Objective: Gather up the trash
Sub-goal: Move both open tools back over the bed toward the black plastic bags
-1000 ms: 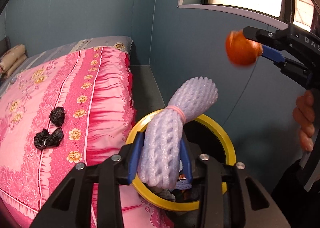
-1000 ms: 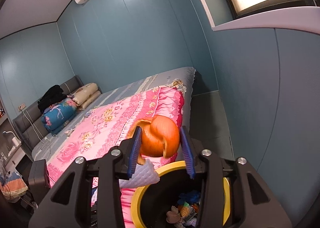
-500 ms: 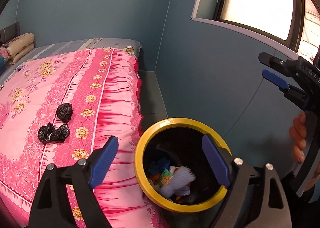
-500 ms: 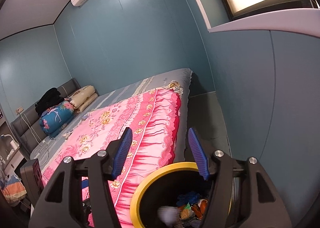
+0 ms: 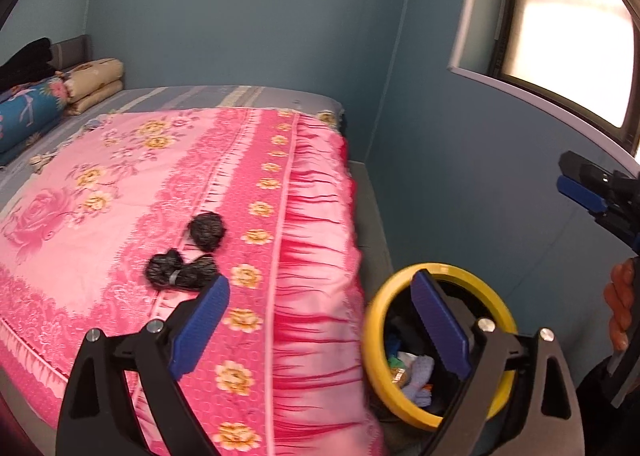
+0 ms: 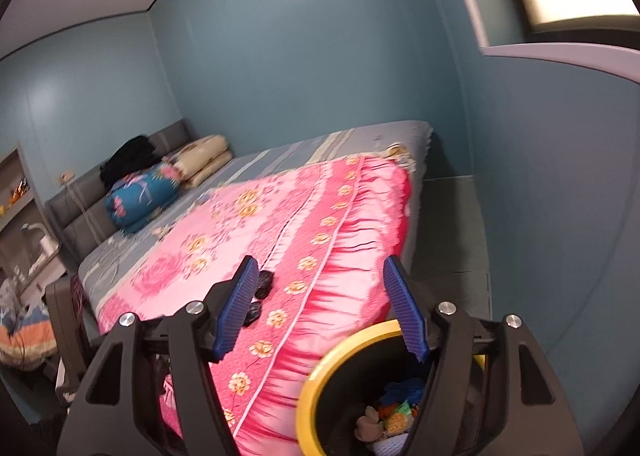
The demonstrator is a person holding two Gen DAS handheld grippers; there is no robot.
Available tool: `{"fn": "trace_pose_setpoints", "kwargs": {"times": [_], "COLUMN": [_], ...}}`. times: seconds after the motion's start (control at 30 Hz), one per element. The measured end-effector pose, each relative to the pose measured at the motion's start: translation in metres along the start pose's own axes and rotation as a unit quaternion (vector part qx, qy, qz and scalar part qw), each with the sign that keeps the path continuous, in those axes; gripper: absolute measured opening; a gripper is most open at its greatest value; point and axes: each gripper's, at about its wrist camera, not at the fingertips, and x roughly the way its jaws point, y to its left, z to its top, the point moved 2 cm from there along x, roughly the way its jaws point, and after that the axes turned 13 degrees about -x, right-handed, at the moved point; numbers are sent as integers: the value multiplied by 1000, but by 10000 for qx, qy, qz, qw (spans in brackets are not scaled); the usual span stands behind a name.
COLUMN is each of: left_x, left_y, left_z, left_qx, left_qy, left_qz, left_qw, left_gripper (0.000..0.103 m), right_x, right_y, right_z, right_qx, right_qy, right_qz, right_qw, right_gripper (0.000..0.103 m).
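Both my left gripper (image 5: 320, 326) and right gripper (image 6: 325, 306) have let go and now stand wide and bare; the foam net and orange peel lie in the yellow-rimmed bin (image 5: 400, 396) under my right fingers, so next are the black crumpled bits (image 5: 188, 268) just ahead of my left fingertip

Two crumpled black plastic wads (image 5: 182, 270) and (image 5: 207, 231) lie on the pink bedspread, just beyond the left gripper's (image 5: 320, 320) left fingertip. Yellow-rimmed black bin (image 5: 476, 284) stands upright under its right finger, holding mixed trash including a white foam net (image 5: 420, 376).
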Motion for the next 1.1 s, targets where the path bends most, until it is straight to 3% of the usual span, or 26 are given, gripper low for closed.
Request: {"fn": "trace_pose_setpoints", "kwargs": {"times": [0.37,0.43,0.63,0.87,1.1], "left_x": [32,42,78,117,158], "left_y": [117,131,169,196,217], "left_z": [17,18,19,27,34], "left_qx": [-607,-653,-712,-595,-642], "left_qy": [-13,70,332,629,830], "left_qz": [938,1053,1222,1299,1404], "left_qw": [9937,9923,9894,9877,9845], "left_gripper": [91,91,91,91,90], "right_x": [93,123,197,301,405], "right_y": [69,78,100,121,137], "right_z": [21,22,23,8,-21], "right_qx": [-486,-453,-445,-470,-485], "right_qy": [722,956,1491,2336,3305], "right_qz": [667,903,1096,1209,1169], "right_qw": [9940,9903,9817,9636,9353], "right_gripper": [68,68,68,68,68]}}
